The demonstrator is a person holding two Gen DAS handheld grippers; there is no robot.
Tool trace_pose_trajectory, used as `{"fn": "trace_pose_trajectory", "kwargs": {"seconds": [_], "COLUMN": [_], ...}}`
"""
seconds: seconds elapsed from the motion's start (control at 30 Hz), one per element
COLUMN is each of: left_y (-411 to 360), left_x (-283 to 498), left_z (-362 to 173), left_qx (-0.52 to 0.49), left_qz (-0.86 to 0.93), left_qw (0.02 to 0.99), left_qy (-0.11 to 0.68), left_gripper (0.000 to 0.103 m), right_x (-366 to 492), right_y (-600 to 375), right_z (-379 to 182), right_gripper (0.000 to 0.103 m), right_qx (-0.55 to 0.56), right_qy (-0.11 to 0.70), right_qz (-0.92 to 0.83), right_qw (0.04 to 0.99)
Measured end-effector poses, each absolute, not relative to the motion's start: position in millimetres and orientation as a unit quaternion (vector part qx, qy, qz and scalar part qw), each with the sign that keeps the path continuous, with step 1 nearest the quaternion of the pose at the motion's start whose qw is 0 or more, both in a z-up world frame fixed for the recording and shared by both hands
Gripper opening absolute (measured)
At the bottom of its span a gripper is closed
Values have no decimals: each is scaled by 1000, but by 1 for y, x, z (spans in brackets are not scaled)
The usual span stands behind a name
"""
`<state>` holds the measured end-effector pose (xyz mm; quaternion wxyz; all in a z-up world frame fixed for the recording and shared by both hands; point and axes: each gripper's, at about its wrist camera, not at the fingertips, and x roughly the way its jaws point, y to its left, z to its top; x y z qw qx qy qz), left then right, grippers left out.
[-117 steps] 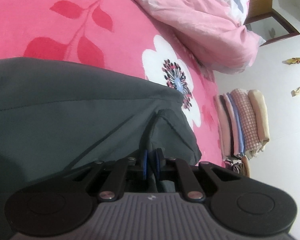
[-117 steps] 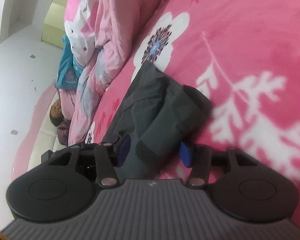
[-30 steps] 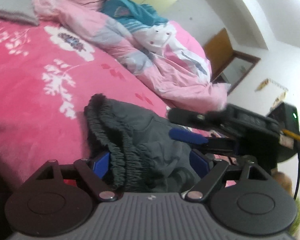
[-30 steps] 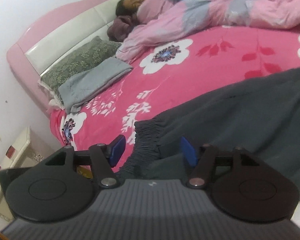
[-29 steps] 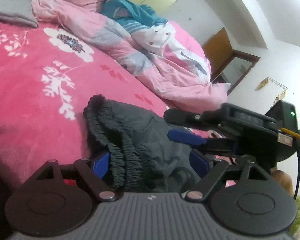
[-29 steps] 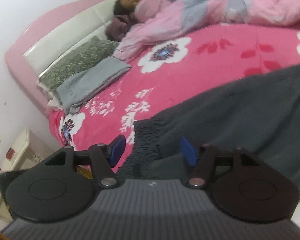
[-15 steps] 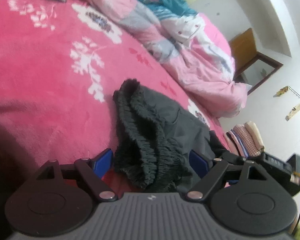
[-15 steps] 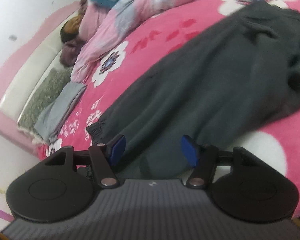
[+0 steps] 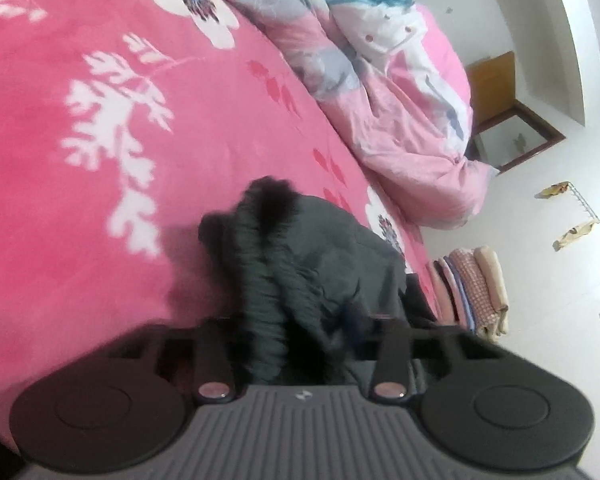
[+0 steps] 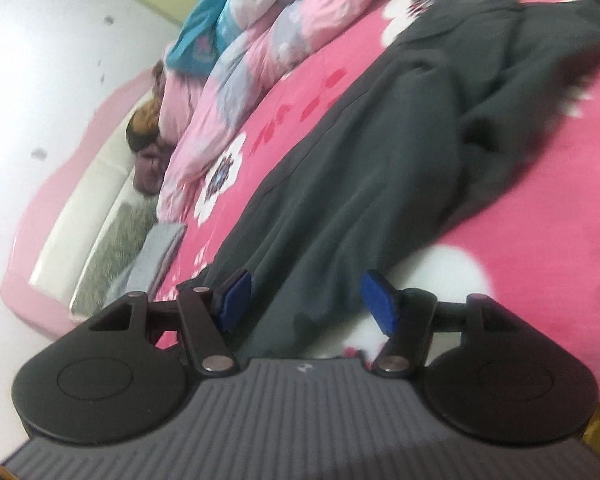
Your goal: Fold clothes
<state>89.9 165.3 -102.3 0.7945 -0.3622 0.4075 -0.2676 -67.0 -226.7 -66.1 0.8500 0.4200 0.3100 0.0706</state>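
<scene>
- Lying stretched across the pink floral bedspread [image 10: 540,300], the dark grey trousers [image 10: 380,168] are seen in the right wrist view with their long axis running from about 7 o'clock, at the gripper, up toward 1 o'clock, where the far end is bunched and creased.
- The right gripper [image 10: 306,300] is held with its blue-padded jaws well apart; the near end of the trousers passes between them and nothing is pinched.
- In the left wrist view, a gathered elastic end of the trousers [image 9: 268,264] rises from between the jaws toward 12 o'clock, with the rest of the cloth trailing off toward 2 o'clock.
- The left gripper [image 9: 296,332] is blurred and its pads are hidden by cloth, so it cannot be told whether the jaws are closed on the fabric.
- Both grippers are judged to sit at ends of the garment, so any coming fold turns on that long axis.
- A pink quilt [image 9: 400,92] is heaped at 1 o'clock and a stack of folded cloths [image 9: 472,292] stands at 3 o'clock.
</scene>
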Motion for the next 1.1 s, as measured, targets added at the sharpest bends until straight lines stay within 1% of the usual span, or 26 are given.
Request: {"fn": "trace_pose_trajectory", "kwargs": {"seconds": [0.07, 0.2, 0.4, 0.53, 0.67, 0.77, 0.83, 0.87, 0.9, 0.97, 1.1], "left_y": [159, 160, 170, 174, 179, 185, 186, 186, 186, 187, 203], "left_x": [100, 135, 222, 267, 281, 281, 276, 272, 269, 261, 237], "left_z": [-98, -75, -50, -54, -72, -79, -74, -69, -64, -50, -12], "left_qx": [-345, -320, -290, -284, -272, -281, -281, -276, -270, -257, -247], "left_qz": [-266, -265, -245, -229, -205, -193, -185, -179, -172, -152, -107], "left_qw": [800, 815, 824, 813, 801, 793, 796, 802, 807, 822, 853], "left_qy": [412, 405, 421, 453, 493, 505, 502, 499, 496, 486, 448], "left_gripper": [16, 15, 15, 15, 17, 23, 29, 37, 47, 57, 61], "right_x": [-73, -81, -76, -70, -67, -67, -70, -71, -73, -79, -91], "right_y": [-236, -254, -274, -285, -294, -299, -301, -302, -303, -308, -317], "right_z": [-69, -74, -85, -92, -98, -102, -100, -99, -98, -97, -94], "right_gripper": [62, 62, 62, 62, 62, 61, 61, 61, 62, 62, 62], "right_qx": [427, 440, 457, 462, 464, 466, 462, 460, 457, 457, 457], "right_qy": [301, 284, 265, 258, 253, 247, 243, 241, 239, 232, 219], "right_qz": [60, 41, 20, 9, 6, 8, 6, 5, 4, 1, -6], "right_qw": [850, 851, 849, 849, 849, 850, 853, 855, 857, 859, 862]}}
